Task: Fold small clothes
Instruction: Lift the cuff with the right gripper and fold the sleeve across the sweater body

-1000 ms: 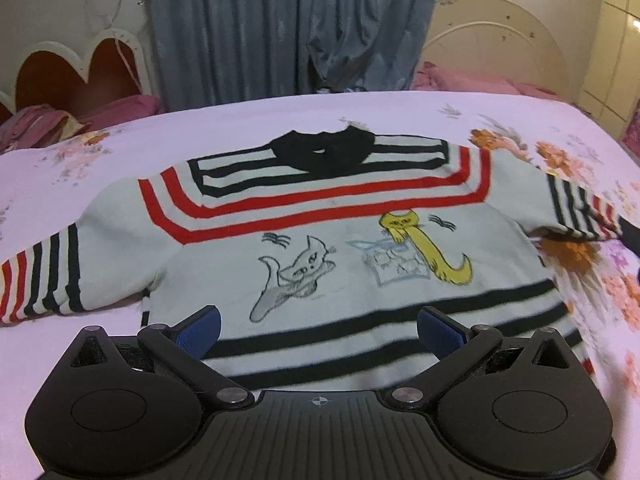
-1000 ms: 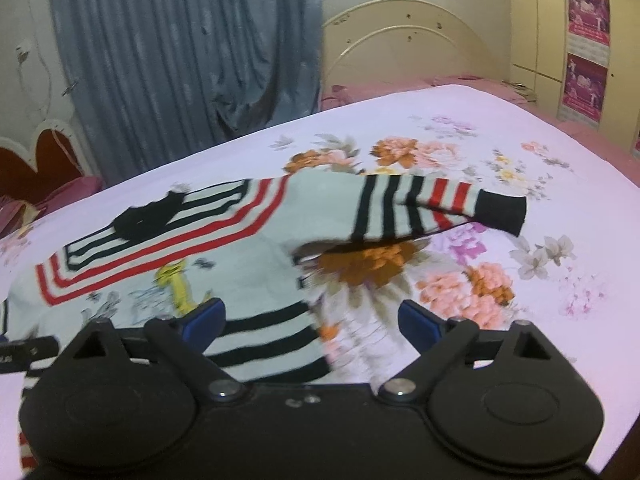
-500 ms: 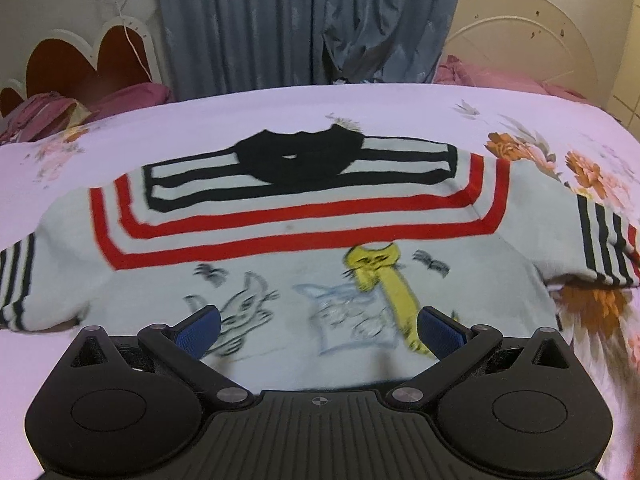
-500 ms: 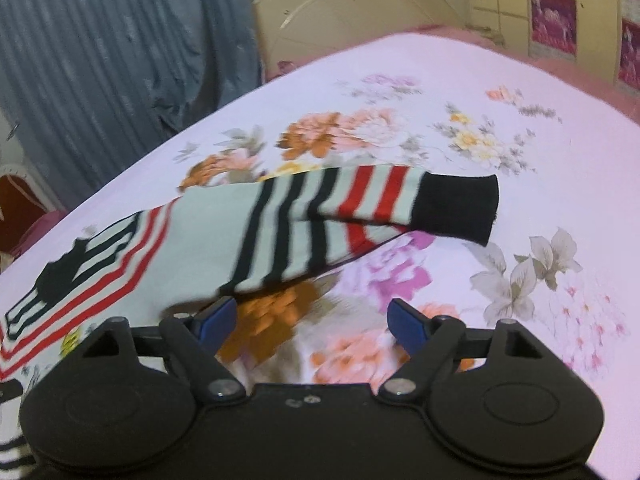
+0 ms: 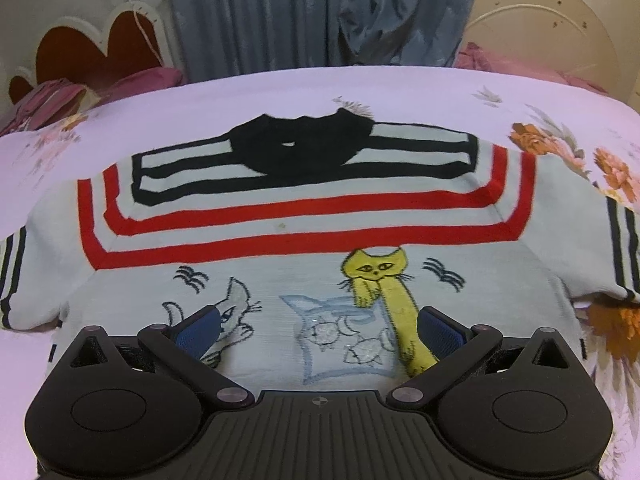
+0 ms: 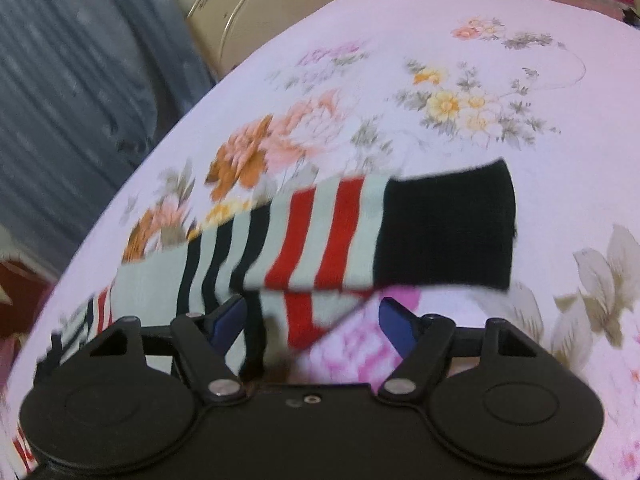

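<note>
Right claw (image 6: 312,322) closing — striped sleeve (image 6: 320,236) between pads.

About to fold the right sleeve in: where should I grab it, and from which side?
Take the sleeve on its striped stretch just short of the black cuff, coming from the near edge. It lies flat, with that edge already between the open jaws of the right gripper, which have just been closing.

This is a bedroom in a home: a bed (image 5: 248,96) with a pink flowered sheet, arched headboard (image 5: 552,28), grey-blue curtains (image 5: 320,12) behind.
</note>
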